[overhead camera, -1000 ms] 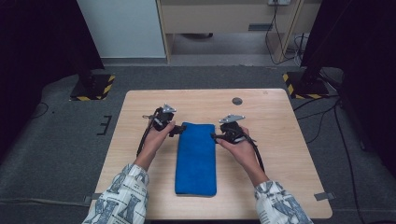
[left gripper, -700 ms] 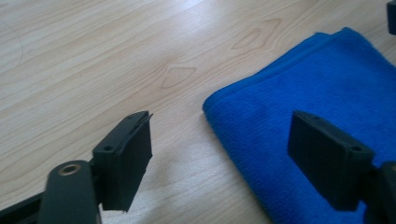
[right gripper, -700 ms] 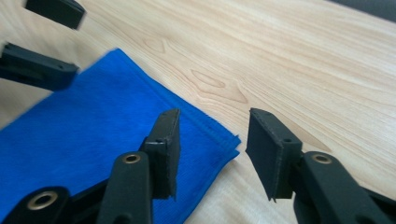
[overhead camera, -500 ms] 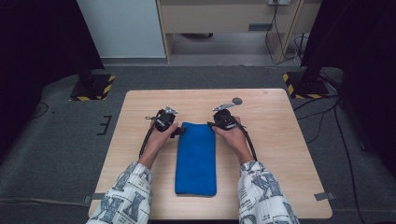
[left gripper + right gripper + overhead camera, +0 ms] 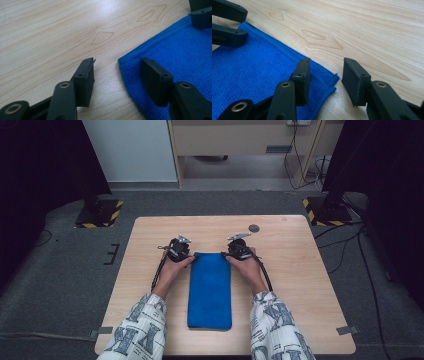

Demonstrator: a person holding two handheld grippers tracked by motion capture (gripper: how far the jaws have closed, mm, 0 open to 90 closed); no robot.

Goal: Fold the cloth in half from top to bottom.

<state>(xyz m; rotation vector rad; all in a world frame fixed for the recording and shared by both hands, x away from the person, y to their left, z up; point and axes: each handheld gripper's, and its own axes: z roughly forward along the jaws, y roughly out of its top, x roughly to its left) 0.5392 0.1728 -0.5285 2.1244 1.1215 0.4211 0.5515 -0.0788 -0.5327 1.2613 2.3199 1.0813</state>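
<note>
**Both grippers down low, jaws partway apart**

We've got our forearms coming in from the near edge, patterned sleeves pushed up just past the wrists, hands angled slightly toward each other. Our left gripper sits low at the tabletop, tips pointing inward to the right; its jaws have just been closing, and they stand partly apart, pressing on nothing. Our right gripper mirrors it, tips pointing inward to the left, jaws likewise partly spread with a clear gap between the pads. Cables trail back along both wrists.
</note>
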